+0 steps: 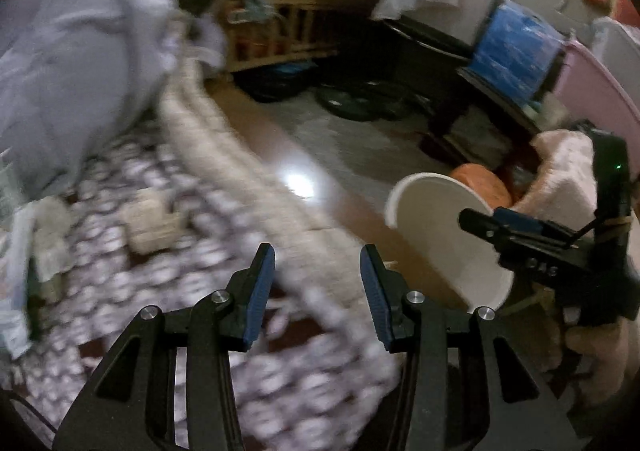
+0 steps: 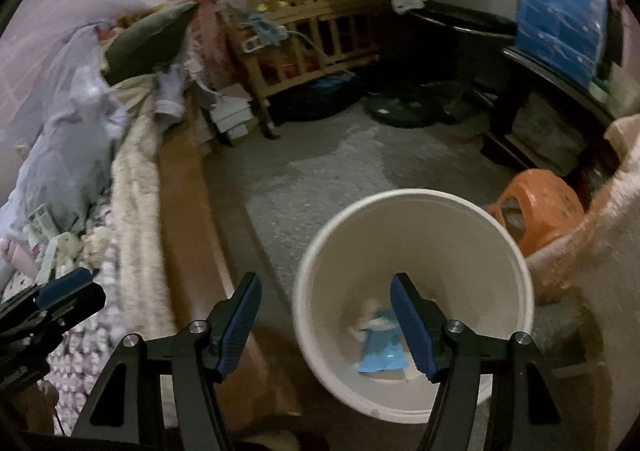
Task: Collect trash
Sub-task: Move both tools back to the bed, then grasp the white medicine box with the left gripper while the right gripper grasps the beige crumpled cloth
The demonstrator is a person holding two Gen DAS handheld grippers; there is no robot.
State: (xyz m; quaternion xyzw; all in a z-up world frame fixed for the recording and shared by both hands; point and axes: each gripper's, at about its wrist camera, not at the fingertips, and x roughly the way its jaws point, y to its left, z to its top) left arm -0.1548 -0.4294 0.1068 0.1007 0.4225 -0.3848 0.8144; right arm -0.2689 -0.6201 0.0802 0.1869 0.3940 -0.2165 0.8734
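**Both jaws open and empty, trash already in the white bucket**

Left gripper (image 1: 317, 271): jaws parted, nothing between the blue pads, over the edge of the bed. Patterned bedspread (image 1: 132, 271) below it, blurred. Right gripper (image 2: 326, 301): jaws parted, empty, one finger over the mouth of the white bucket (image 2: 416, 211), the other over the floor beside it. Pads touch nothing.

Bucket stands upright on the floor, just beside the brown bed frame (image 2: 188, 211). At its bottom lies a blue wrapper (image 2: 380, 355) with a whitish crumpled scrap (image 2: 374, 321) touching it. In the left wrist view the right gripper sits in front of the bucket.

More small litter (image 2: 48, 247) lies on the bed near the left gripper; too blurred to name. Grey bedding pile (image 2: 64, 147) behind it, green pillow (image 2: 148, 39) further back.

Right of the bucket: orange stool (image 2: 540, 207), pink fluffy cloth (image 2: 616, 219). Grey floor (image 2: 340, 159) beyond. Far back: wooden crib (image 2: 304, 15) full of stuff, dark furniture with a blue package (image 2: 560, 11) on top.
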